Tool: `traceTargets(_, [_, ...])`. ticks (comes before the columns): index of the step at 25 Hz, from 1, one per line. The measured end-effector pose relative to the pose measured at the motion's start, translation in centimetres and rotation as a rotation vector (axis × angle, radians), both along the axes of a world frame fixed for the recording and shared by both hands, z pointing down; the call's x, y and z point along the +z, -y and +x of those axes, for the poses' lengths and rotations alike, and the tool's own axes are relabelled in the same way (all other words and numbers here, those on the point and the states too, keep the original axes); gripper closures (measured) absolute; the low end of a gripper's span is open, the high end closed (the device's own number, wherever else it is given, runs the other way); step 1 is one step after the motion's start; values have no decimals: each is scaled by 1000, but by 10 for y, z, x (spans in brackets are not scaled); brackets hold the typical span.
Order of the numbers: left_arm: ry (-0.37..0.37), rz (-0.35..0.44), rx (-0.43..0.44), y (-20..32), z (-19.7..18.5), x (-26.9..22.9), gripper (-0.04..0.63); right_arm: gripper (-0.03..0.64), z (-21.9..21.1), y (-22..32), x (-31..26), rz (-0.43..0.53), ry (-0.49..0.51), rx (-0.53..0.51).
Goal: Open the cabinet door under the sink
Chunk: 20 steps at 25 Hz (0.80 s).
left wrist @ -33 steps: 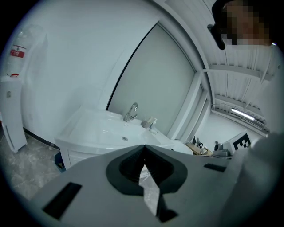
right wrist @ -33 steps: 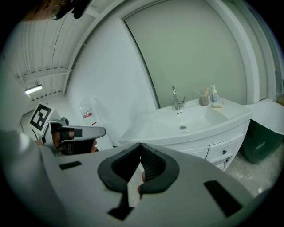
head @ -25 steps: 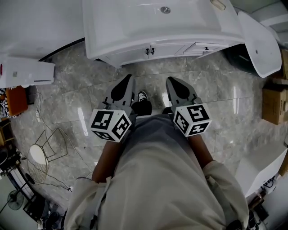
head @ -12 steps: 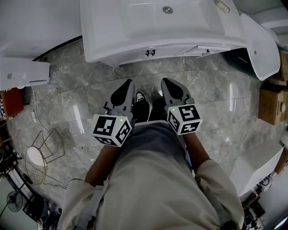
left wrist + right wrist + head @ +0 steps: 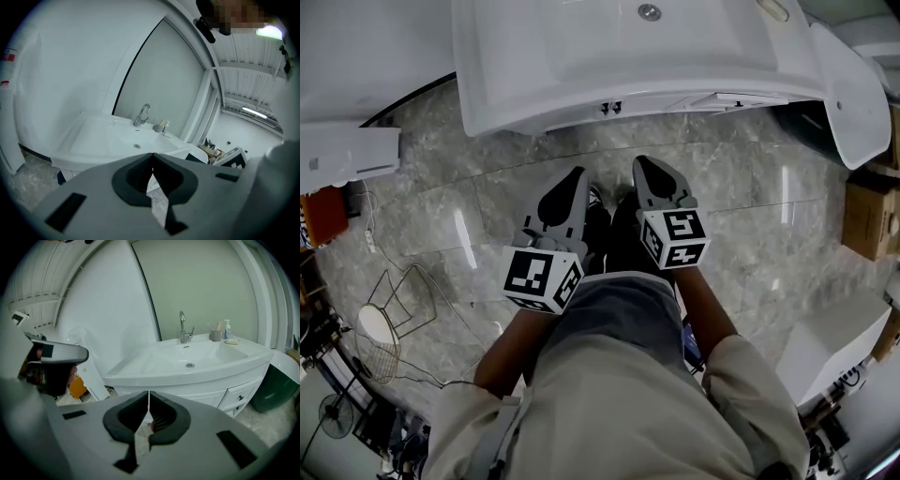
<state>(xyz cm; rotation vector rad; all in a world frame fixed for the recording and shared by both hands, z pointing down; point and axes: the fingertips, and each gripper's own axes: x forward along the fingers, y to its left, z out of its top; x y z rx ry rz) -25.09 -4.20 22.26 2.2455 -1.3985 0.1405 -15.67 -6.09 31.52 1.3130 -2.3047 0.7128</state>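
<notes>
Facing the sink cabinet (image 5: 206,395), hand-held grippers (image 5: 575,173) (image 5: 639,162) (both closed) hang apart.

The person wears a beige top (image 5: 628,403) with pushed-up sleeves, grey-blue legwear (image 5: 614,300) and black shoes (image 5: 600,230). The grey left gripper (image 5: 574,176) and right gripper (image 5: 641,165) each bear a black-and-white marker cube (image 5: 542,277).

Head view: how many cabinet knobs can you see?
3. Two door knobs sit side by side just below the sink rim; one drawer knob is to their right. Lower ones may be hidden under the sink.
</notes>
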Motion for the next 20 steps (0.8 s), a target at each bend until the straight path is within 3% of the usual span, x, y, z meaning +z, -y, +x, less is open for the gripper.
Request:
traceTargets(7, [20,-55,-13,0,7,27,597,603,11,16,47,-31,-31,21])
traceTargets(11, [41,-43,23,1,16,43,597,603,14,21,69,-42,-52,16])
traceTargets(20, [26,-95,8,10,20,80,597,603,9,44,111,-59,-67,32])
